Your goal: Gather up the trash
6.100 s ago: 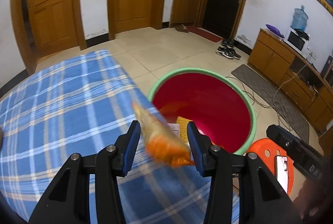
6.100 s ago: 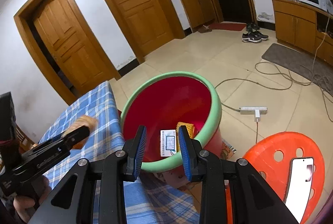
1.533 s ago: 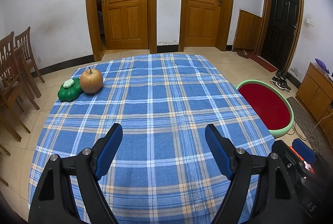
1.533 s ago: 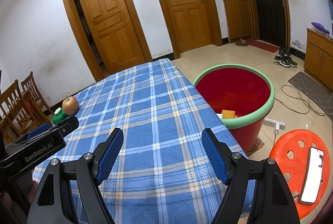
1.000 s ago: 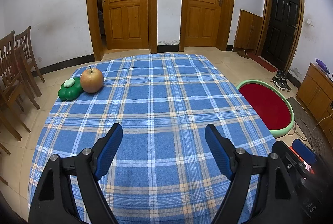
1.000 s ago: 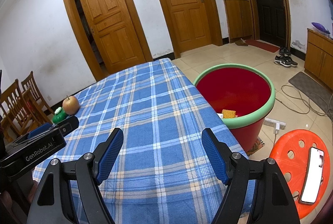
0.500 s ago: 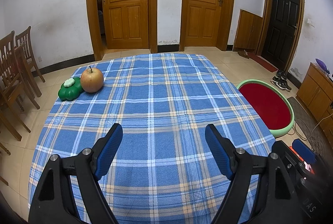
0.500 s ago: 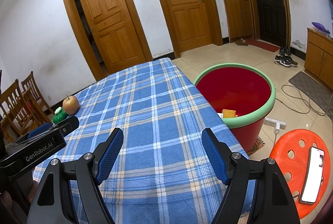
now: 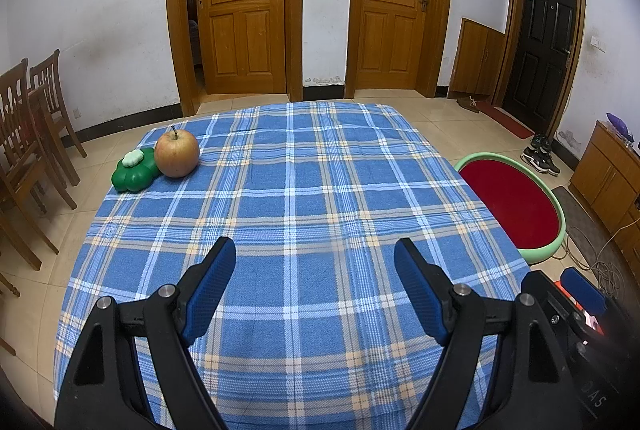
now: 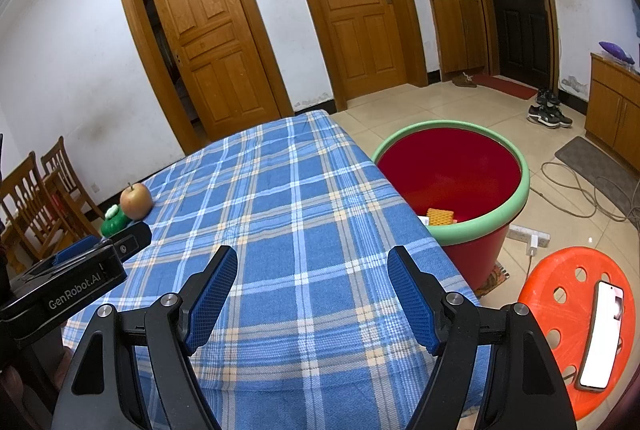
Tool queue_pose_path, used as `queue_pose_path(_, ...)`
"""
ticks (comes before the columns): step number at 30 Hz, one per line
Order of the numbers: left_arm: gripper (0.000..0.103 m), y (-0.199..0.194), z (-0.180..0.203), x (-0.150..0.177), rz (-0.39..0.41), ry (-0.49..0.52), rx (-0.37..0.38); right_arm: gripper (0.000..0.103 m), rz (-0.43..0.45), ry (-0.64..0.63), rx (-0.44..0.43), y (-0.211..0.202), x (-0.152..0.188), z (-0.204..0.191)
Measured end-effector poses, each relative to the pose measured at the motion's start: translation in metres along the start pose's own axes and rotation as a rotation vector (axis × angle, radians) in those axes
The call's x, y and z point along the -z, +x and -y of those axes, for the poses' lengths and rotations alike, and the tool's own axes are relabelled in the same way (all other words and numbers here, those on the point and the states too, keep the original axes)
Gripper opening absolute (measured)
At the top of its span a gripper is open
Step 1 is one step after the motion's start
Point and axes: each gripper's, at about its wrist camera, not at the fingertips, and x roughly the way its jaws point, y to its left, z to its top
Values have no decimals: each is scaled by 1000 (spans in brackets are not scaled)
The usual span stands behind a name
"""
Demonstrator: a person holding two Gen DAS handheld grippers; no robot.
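A red bin with a green rim (image 10: 496, 214) stands on the floor at the table's right side; an orange wrapper (image 10: 439, 216) lies inside it. The bin also shows in the left wrist view (image 9: 541, 254). My left gripper (image 9: 315, 290) is open and empty, held above the near part of the blue plaid tablecloth (image 9: 304, 198). My right gripper (image 10: 312, 298) is open and empty over the near right part of the cloth (image 10: 280, 198). The left gripper's body (image 10: 72, 282) shows at the left of the right wrist view.
An apple (image 9: 177, 153) and a green clover-shaped object (image 9: 134, 173) sit at the table's far left corner. Wooden chairs (image 9: 28, 134) stand left of the table. An orange stool (image 10: 560, 314) with a phone (image 10: 602, 334) on it is right of the bin. Cables (image 10: 580, 190) lie on the floor.
Six seconds ago my left gripper held an orange wrapper over the bin; now both grippers are open, empty and pulled back over the table. Nothing has moved in the last 1.5 seconds.
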Motion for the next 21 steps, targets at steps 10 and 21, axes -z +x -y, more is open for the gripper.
queue_pose_path(10, 81, 1, 0, 0, -1, -1, 1, 78, -1, 0, -1, 0, 0, 0)
queue_pose_path(21, 81, 2, -1, 0, -4, -2, 0, 78, -2, -1, 0, 0, -1, 0)
